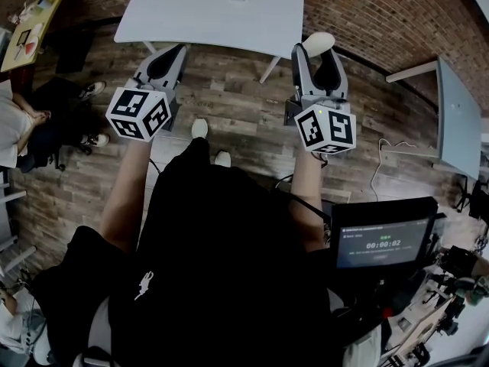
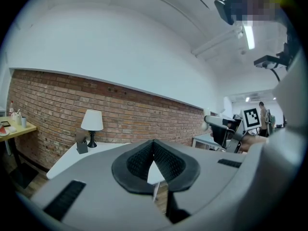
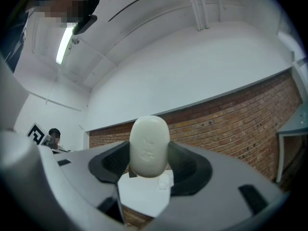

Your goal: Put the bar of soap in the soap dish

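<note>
A white oval bar of soap (image 3: 149,146) stands upright between the jaws of my right gripper (image 3: 149,159), which is shut on it. The head view shows the same soap (image 1: 318,43) at the tip of the right gripper (image 1: 318,53), held in the air over the wooden floor just short of a white table (image 1: 199,17). My left gripper (image 1: 170,58) is level with it on the left. Its jaws meet with nothing between them (image 2: 153,154). A small white object (image 3: 165,180) lies on the table ahead; I cannot tell whether it is the soap dish.
On the table stand a lamp with a white shade (image 2: 91,121) and a small dark holder (image 2: 82,146). A brick wall (image 2: 57,100) runs behind it. A second grey table (image 1: 458,121) is at the right, a seated person (image 1: 23,128) at the left.
</note>
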{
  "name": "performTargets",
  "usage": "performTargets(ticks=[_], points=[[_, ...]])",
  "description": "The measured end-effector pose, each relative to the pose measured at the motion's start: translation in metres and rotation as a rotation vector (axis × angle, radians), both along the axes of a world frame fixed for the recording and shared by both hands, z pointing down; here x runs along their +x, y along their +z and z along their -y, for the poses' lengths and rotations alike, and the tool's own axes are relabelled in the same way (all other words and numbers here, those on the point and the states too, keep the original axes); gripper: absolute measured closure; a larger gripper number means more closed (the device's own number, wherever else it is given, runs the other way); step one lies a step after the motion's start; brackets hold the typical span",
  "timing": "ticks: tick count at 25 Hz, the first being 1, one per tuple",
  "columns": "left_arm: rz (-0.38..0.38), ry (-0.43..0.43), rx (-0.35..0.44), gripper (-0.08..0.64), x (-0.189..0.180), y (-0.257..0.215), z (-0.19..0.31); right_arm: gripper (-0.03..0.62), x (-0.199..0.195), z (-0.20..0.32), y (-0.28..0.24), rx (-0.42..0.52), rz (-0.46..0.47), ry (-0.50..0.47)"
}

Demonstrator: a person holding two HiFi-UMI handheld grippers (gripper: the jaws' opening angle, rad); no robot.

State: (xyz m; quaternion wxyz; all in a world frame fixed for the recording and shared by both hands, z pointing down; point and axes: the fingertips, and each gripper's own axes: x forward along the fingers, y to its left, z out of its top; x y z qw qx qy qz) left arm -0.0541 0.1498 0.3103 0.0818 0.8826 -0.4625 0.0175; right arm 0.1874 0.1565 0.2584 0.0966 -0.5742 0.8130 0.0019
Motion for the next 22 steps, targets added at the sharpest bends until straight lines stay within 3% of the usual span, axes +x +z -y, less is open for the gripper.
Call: performTargets(ticks=[22], points=[[-0.005, 0.041, -0.012, 0.554, 0.024, 0.011, 0.092, 0.339, 0.015, 0.075, 0.009, -0.022, -0.01, 0.019]])
